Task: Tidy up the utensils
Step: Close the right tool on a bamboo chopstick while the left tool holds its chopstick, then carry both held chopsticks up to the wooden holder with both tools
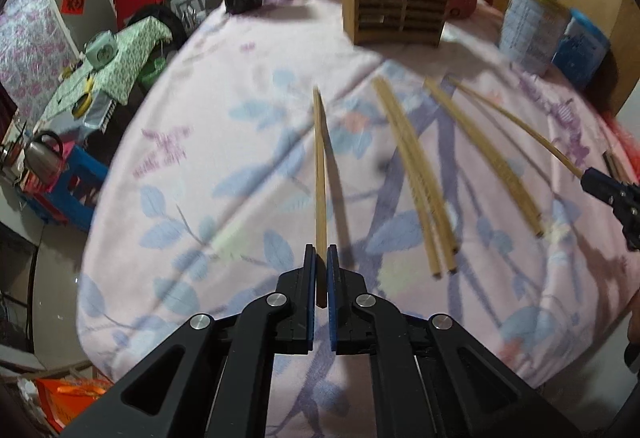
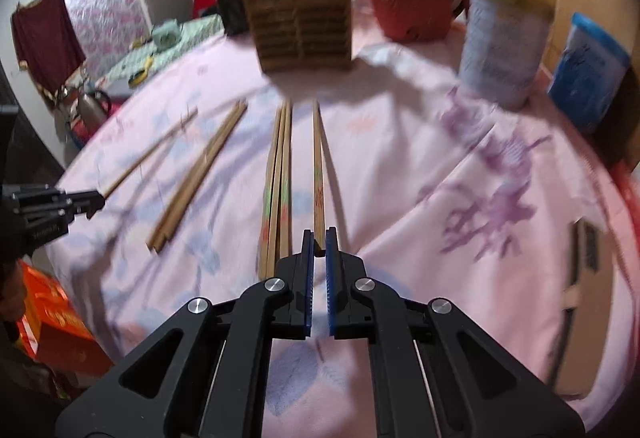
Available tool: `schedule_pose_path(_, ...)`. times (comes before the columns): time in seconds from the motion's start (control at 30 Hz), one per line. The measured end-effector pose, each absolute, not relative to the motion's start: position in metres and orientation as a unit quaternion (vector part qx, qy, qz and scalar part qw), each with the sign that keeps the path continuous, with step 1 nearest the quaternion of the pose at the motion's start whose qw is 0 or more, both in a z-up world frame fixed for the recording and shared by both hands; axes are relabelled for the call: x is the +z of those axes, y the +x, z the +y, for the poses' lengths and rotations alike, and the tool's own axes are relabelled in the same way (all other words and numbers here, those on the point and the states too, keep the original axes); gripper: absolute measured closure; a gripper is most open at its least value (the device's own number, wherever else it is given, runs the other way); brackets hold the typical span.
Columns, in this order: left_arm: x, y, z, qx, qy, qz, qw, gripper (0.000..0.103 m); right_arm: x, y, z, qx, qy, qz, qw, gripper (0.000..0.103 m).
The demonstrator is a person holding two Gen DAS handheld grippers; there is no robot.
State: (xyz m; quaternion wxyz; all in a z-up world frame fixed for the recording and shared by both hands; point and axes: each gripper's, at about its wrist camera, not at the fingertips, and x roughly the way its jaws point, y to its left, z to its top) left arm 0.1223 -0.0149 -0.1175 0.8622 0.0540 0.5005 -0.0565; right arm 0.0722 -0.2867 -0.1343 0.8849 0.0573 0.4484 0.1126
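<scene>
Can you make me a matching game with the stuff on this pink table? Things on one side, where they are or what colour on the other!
Things:
1. left gripper
2. wooden holder
3. mug
4. loose chopsticks

Clues:
A. red
B. lying flat on the cloth
C. shut on one chopstick
D. standing at the far edge, slatted front

Pairs: 1-C, 2-D, 3-A, 4-B

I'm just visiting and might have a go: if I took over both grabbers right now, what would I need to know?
Left gripper: shut on one chopstick.
Right gripper: shut on another chopstick.
Wooden holder: at the far side of the table, one stick already standing in it.
On the cloth: a pair and a bundle lie loose.
Left: drop both held sticks in the holder, then collect the rest.
</scene>
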Motion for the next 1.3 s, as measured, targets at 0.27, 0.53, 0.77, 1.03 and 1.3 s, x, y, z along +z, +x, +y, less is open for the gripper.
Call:
schedule_pose_path(0.27, -0.04, 0.137, -0.015, -0.072, 0.039, 0.437, 0.896, 0.097, -0.061, 0.078, -0.297, 0.102, 0.083, 0.369, 0.92, 0.097)
schedule_pose_path(0.53, 0.015, 0.157, -0.015, -0.114, 0.04, 0.391, 0.912, 0.097, -0.017, 0.086, -0.294, 0.084, 0.093, 0.322, 0.938, 0.097)
schedule_pose_path(0.77, 0.017, 0.179, -0.008, -0.151, 0.049, 0.39, 0.907, 0.097, -0.016, 0.085, -0.288, 0.038, 0.093, 0.331, 0.938, 0.097)
schedule_pose_path(1.03, 0.022, 0.206, -0.003, -0.188, 0.048, 0.399, 0.896, 0.097, -0.021, 0.089, -0.283, 0.011, 0.103, 0.344, 0.933, 0.096)
schedule_pose_path(1.3, 0.066, 0.246, -0.02, -0.192, 0.013, 0.378, 0.906, 0.097, 0.011, 0.135, -0.307, 0.052, 0.115, 0.304, 0.944, 0.097)
